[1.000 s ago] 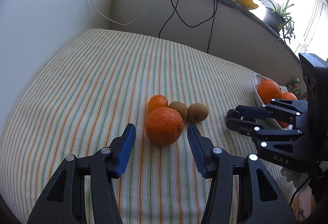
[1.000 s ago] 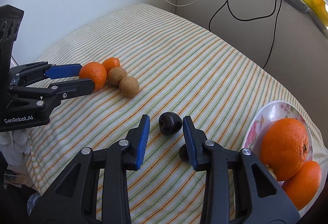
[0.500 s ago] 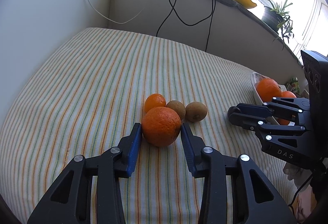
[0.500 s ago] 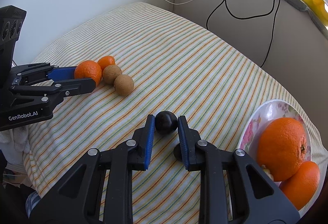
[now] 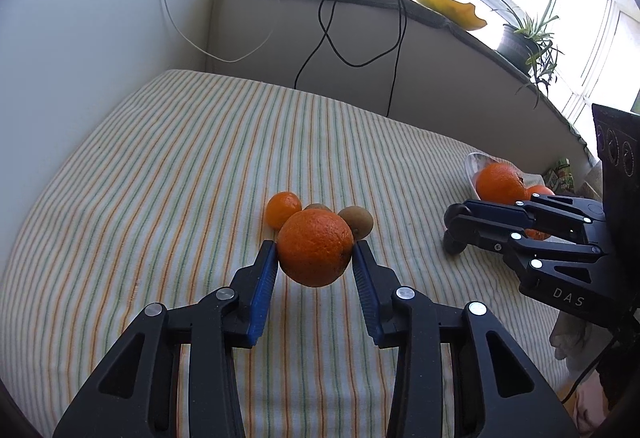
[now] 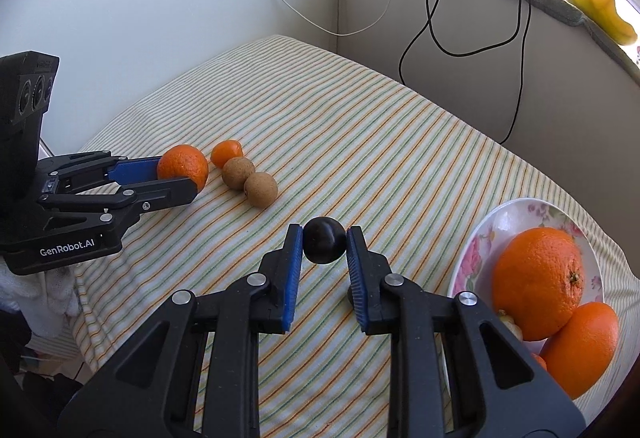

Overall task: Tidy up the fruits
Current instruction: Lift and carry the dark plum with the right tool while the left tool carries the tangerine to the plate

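Observation:
My left gripper [image 5: 315, 258] is shut on a large orange [image 5: 315, 252] and holds it just above the striped cloth; it also shows in the right wrist view [image 6: 183, 166]. Behind it lie a small mandarin [image 5: 283, 208] and two kiwis [image 5: 356, 222]. My right gripper [image 6: 323, 242] is shut on a dark plum [image 6: 324, 246], lifted a little off the cloth. A floral plate [image 6: 484, 238] at the right holds two oranges [image 6: 536, 280].
The striped cloth [image 5: 180, 165] covers the table, with a white wall at the left. Black and white cables [image 5: 360, 49] hang down the back panel. A ledge behind carries a yellow dish [image 5: 450, 7] and a potted plant [image 5: 524, 37].
Both grippers closed: the left one on the large orange, the right one on the plum. Each fruit has been raised slightly off the cloth.

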A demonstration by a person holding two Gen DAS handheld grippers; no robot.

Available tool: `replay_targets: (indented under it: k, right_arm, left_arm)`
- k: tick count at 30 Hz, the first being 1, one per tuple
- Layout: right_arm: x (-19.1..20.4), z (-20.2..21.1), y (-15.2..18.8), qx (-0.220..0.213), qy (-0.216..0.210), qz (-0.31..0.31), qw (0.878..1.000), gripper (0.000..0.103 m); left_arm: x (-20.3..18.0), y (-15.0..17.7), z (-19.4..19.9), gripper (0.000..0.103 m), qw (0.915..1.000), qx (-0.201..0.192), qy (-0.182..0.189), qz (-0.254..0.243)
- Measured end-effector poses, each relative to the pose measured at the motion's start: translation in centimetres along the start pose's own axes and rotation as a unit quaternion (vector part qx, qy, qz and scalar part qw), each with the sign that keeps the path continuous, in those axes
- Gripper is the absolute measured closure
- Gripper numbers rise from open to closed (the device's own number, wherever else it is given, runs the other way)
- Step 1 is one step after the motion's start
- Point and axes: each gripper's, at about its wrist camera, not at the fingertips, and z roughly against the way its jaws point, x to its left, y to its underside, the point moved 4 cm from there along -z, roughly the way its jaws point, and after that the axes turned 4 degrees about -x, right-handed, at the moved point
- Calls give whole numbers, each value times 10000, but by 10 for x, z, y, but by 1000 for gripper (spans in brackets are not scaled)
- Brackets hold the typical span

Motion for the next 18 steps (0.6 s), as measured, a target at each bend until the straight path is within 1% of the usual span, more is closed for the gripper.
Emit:
replay_targets:
  k: [10,18]
  right_arm:
    - [-11,39,3,-374,-54,-192,9991,80]
    - [-45,75,9,-627,92,-464,9969,80]
  left_arm:
    - [-34,-5,11,66,9995,-103,242,-179]
    - [-69,-7,8,66,9981,-78,510,-350]
